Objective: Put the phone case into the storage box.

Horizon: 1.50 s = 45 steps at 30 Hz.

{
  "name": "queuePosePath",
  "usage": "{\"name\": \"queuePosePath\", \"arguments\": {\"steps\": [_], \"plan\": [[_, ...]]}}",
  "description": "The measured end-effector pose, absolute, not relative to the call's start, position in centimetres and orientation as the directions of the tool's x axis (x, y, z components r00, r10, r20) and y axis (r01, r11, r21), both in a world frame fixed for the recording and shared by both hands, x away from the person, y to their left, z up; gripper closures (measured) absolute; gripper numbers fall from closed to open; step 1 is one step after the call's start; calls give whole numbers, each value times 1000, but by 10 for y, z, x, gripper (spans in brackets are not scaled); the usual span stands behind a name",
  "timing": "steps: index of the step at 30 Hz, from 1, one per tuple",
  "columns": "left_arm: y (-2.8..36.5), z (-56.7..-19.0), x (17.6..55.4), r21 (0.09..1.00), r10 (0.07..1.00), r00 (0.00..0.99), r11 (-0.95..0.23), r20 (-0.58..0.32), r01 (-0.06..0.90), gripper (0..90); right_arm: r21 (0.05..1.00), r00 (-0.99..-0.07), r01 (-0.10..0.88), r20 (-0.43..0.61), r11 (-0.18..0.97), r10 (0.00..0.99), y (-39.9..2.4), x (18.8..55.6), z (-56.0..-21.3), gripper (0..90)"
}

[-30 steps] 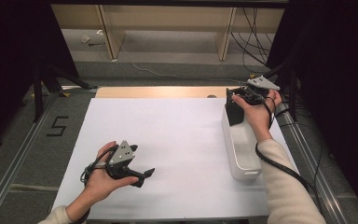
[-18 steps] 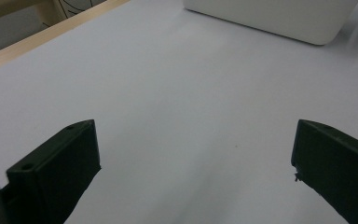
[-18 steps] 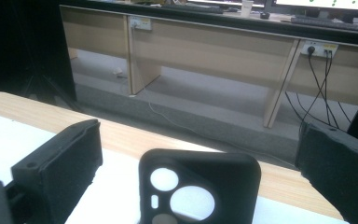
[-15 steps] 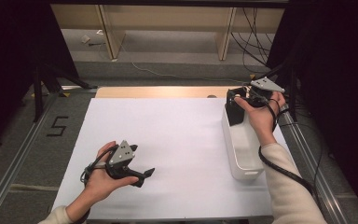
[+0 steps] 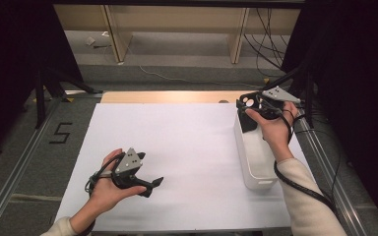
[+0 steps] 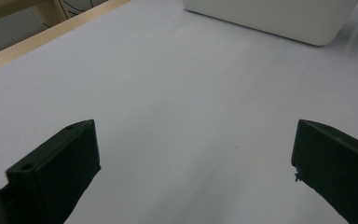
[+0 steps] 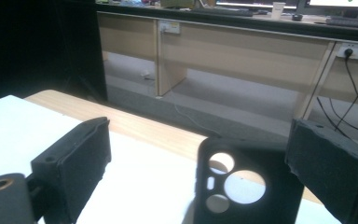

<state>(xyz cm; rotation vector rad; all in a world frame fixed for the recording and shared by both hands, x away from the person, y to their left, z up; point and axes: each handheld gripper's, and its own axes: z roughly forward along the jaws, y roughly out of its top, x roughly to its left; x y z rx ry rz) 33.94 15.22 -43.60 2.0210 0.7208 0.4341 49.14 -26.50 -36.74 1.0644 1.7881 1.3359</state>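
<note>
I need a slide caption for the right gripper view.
Open right claw flanks a black phone case with round camera cutouts.

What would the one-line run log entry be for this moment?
right gripper: open, jaws just closing a little, phone case between them, grip unclear | case: upright at far end of white bin | left gripper: open, over table

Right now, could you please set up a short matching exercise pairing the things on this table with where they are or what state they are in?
Things:
1. black phone case
2. white bin
3. left claw
4. wooden table edge

Places or states:
A. open, low over the white sheet, nothing between its jaws
B. far side, beyond the white sheet
C. standing at the bin's far end, by the right claw
D. right side of the white sheet, long side running front to back

Pairs: 1-C, 2-D, 3-A, 4-B
</note>
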Motion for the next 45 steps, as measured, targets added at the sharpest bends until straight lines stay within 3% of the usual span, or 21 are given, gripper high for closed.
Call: {"name": "queuePosePath", "arguments": {"steps": [31,45], "plan": [[153,-435,339,857,642,767,-406,20,318,5,955,-669,231,16,187,743,-248,429,-380,148],[153,-435,339,857,643,765,-405,19,320,5,948,-714,231,13,218,700,-253,403,-388,146]]}}
